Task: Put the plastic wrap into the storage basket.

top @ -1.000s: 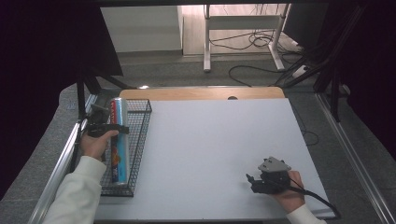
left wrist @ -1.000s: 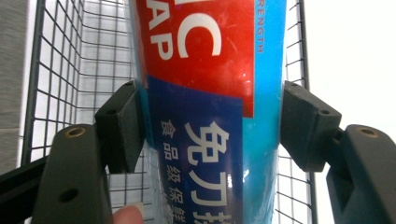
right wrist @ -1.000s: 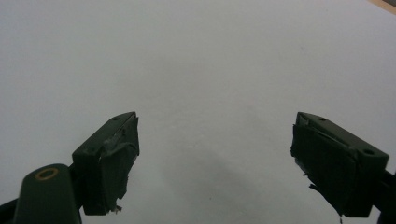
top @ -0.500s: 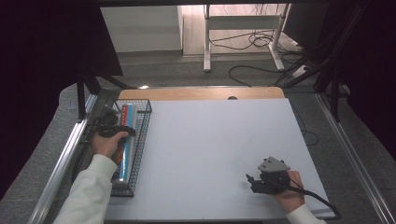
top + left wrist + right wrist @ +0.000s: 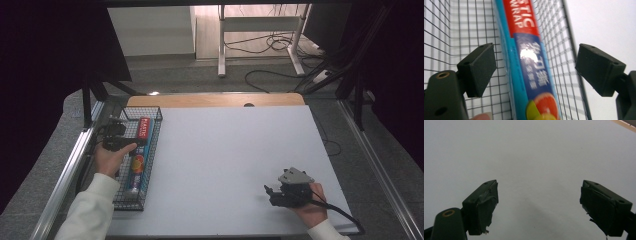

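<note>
- We are viewing a white table (image 5: 235, 160) with a black wire basket (image 5: 150, 165) standing along its left edge.
- We are seeing a long box of plastic wrap (image 5: 138, 152) lying lengthwise inside the basket, against its right-hand wall; the box is showing a red band, a blue band and fruit artwork.
- We are holding the left gripper (image 5: 116, 136) over the far half of the basket. In the left gripper view its jaws are standing wide apart, one on each side of the box (image 5: 529, 62), touching nothing.
- We are noting that the right-hand jaw in that view is lying beyond the basket wall (image 5: 571, 50), over the white surface.
- We are holding the right gripper (image 5: 272, 194) low over the near right part of the table, well apart from the basket.
- We are seeing its jaws spread wide in the right gripper view, with bare white table (image 5: 536, 157) between them.
</note>
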Tool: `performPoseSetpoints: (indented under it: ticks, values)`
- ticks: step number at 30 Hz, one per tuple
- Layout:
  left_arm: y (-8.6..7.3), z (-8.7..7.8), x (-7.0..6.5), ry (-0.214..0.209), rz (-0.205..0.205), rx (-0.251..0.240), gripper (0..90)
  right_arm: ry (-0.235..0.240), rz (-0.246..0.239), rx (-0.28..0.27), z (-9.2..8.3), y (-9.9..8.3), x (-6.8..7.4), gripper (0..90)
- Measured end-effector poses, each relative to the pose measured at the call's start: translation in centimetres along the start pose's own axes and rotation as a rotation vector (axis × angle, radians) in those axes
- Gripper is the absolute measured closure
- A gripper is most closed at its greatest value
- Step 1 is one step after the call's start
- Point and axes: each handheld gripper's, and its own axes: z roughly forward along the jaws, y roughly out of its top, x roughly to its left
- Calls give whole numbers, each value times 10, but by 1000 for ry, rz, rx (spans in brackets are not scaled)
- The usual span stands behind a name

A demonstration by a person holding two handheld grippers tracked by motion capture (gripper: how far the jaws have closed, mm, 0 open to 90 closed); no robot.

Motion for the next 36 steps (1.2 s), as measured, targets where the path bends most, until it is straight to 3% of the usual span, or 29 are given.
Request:
performPoseSetpoints:
  ticks: [3, 4, 5, 8, 9, 13, 17, 20, 25, 30, 36]
  values:
    - [-11, -20, -11, 10, 92, -67, 176, 9, 8, 0, -1, 0, 0, 155]
    - [-11, -20, -11, 10, 92, -67, 182, 9, 8, 0, -1, 0, 0, 155]
    - [-15, -27, -16, 6, 125, -87, 182, 13, 6, -1, -1, 0, 0, 155]
    - [-34, -51, -31, -60, 210, -142, 186, 30, 21, -14, -3, 1, 0, 155]
    - [-39, -56, -34, -77, 221, -157, 190, 34, 26, -22, -3, 1, -1, 155]
    - [-60, -68, -46, -173, 235, -199, 194, 48, 38, -36, -6, 2, -2, 155]
    - [-74, -69, -59, -212, 260, -214, 198, 54, 37, -37, -6, 2, -2, 155]
    - [-84, -61, -79, -259, 307, -195, 204, 60, 39, -34, -5, 2, -2, 155]
    - [-92, -47, -97, -280, 346, -174, 209, 64, 42, -37, -5, 1, -2, 155]
    - [-95, -40, -99, -301, 349, -151, 210, 65, 43, -39, -4, 0, -2, 156]
    - [-97, -37, -96, -276, 342, -158, 216, 70, 50, -45, -5, 0, -3, 157]
